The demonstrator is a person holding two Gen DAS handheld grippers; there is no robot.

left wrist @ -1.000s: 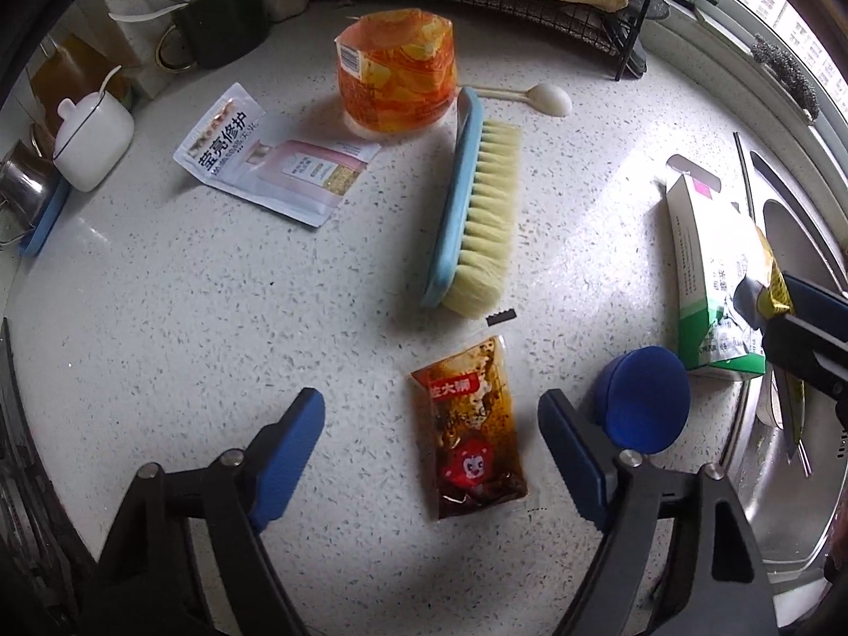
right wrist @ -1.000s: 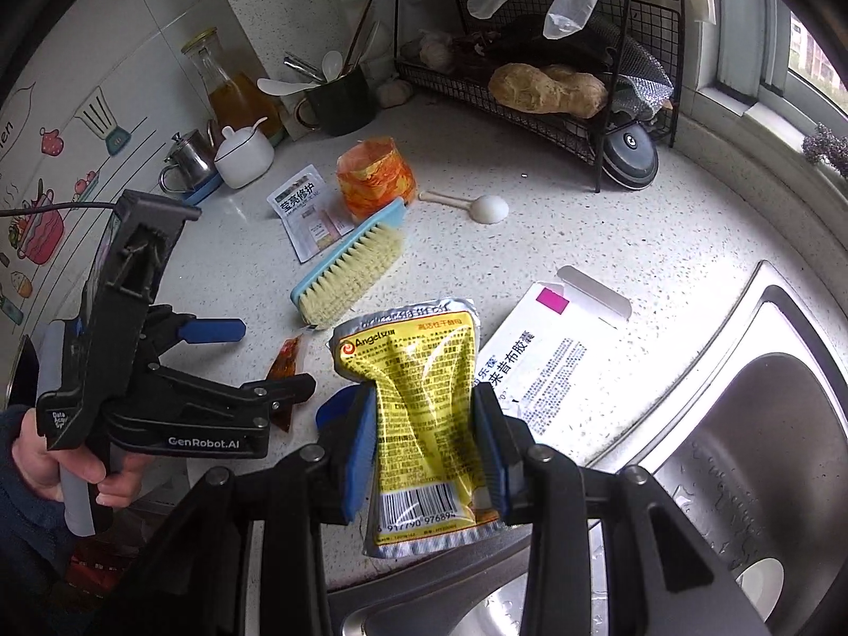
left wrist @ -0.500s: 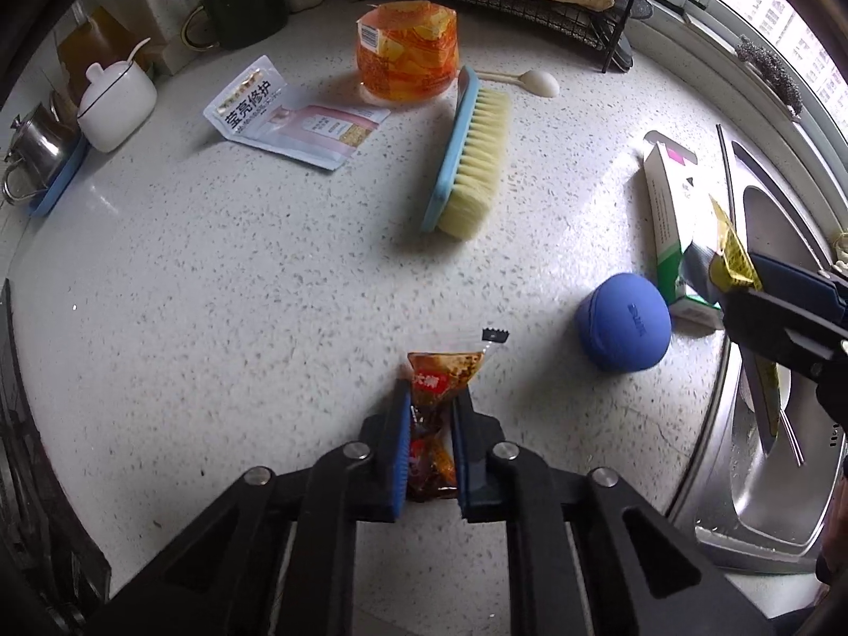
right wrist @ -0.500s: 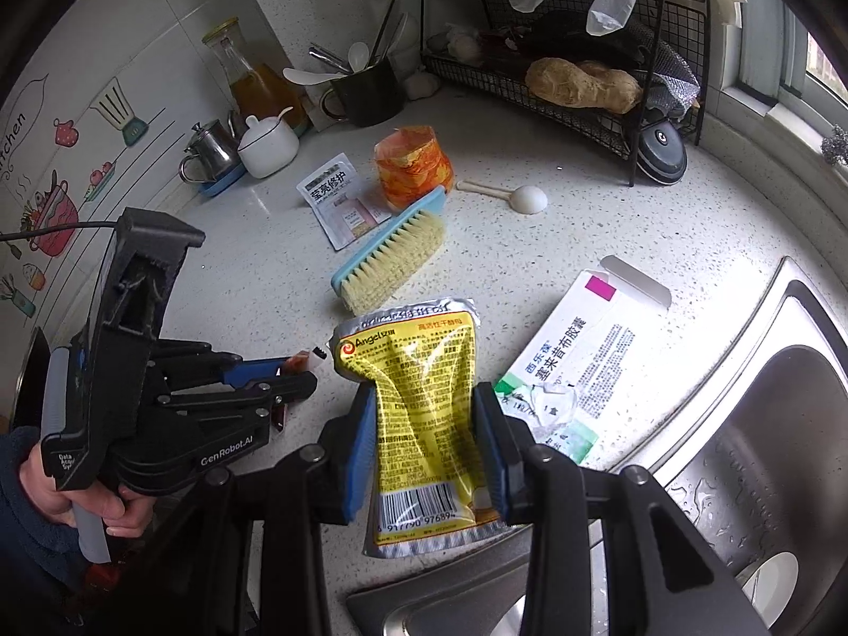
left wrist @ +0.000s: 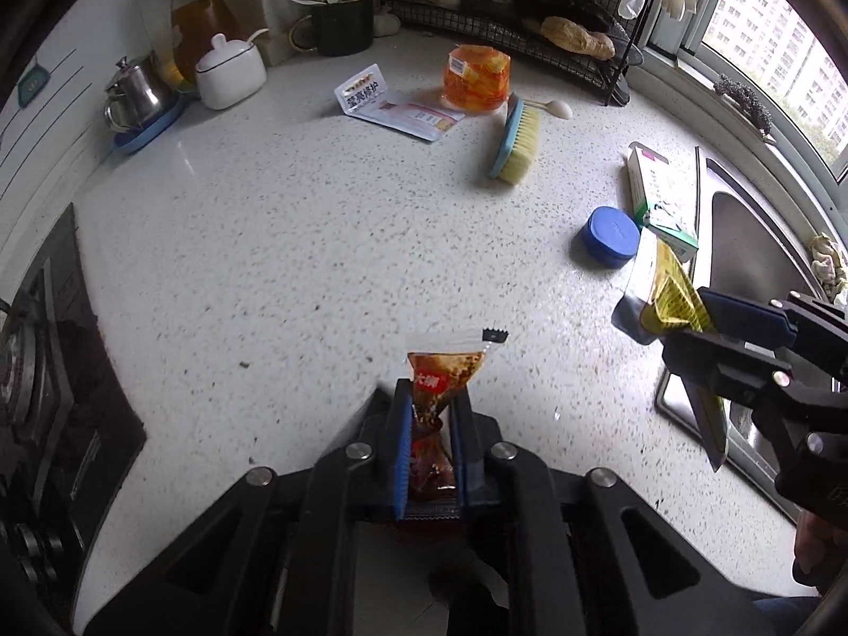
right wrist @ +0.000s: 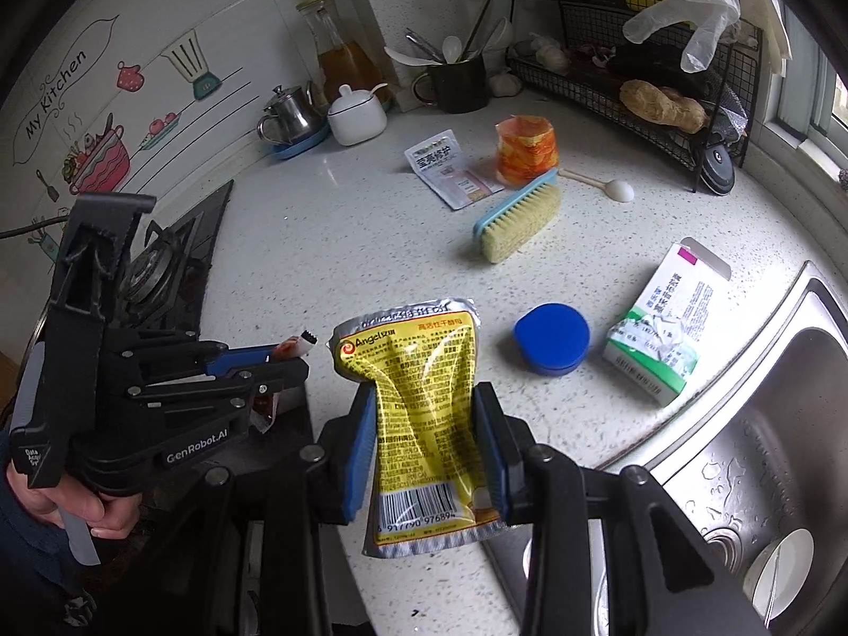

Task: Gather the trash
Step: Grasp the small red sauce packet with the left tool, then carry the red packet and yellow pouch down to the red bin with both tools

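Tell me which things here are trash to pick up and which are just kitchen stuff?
Trash:
sauce packet, in left gripper
yellow pouch, in right gripper
white sachet
orange wrapper
torn box, probably

Kitchen stuff:
brush
blue lid
spoon
sugar pot

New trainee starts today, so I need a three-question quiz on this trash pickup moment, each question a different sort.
1. True or false: the left tongs are shut on the brown sauce packet.
2. What do the right tongs hold? A) blue lid B) yellow pouch C) brush
3. Fill in: the blue lid lies beside the torn green-and-white ____.

Key: 1 true; 2 B, the yellow pouch; 3 box.
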